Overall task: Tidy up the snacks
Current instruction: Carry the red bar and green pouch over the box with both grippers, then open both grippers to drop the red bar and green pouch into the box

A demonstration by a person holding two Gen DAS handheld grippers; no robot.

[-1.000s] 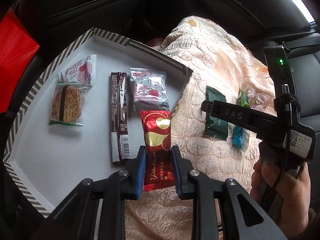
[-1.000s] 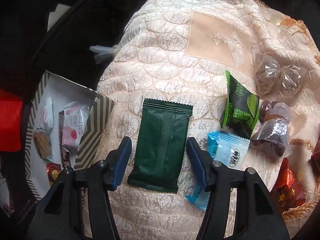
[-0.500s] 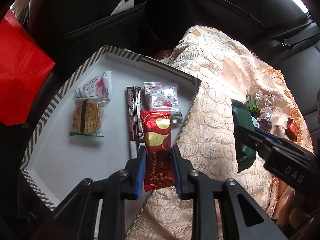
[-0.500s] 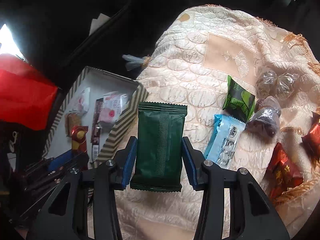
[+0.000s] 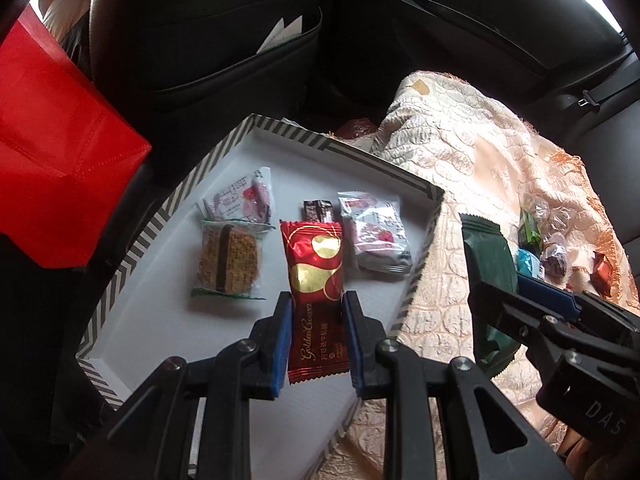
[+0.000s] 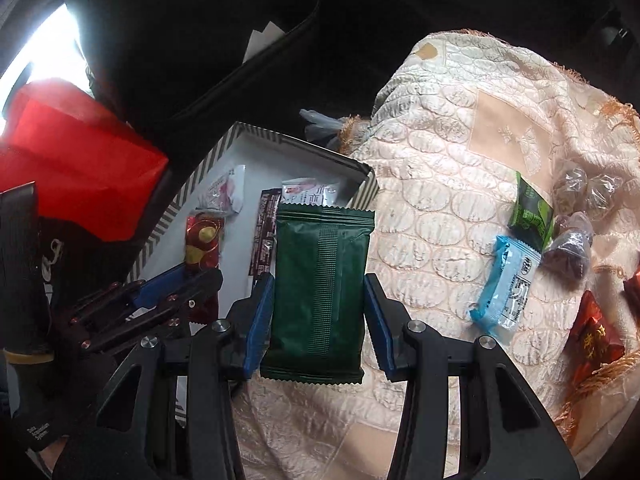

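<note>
My left gripper (image 5: 318,300) is shut on the lower half of a red and gold snack bar (image 5: 314,264), held above the white floor of the striped-rim box (image 5: 352,152). The right gripper (image 6: 318,284) is shut on a dark green packet (image 6: 320,264); its blue pads press both long edges. That packet hangs upright above the cream quilted cloth (image 6: 460,184), close to the box's right wall (image 6: 362,196). In the left wrist view the green packet (image 5: 486,252) and the right gripper (image 5: 520,296) sit just right of the box.
Inside the box lie a biscuit sandwich (image 5: 228,258), two pink-white packets (image 5: 244,198) (image 5: 378,232) and a brown bar (image 5: 318,210). On the cloth rest a light blue packet (image 6: 506,284), a small green packet (image 6: 532,210), clear-wrapped sweets (image 6: 570,248) and red sweets (image 6: 596,336). A red bag (image 5: 52,152) stands left.
The right gripper closed on the dark green packet, lifted it off the cloth and carried it left toward the box. The left gripper rose and moved the red bar over the box floor.
</note>
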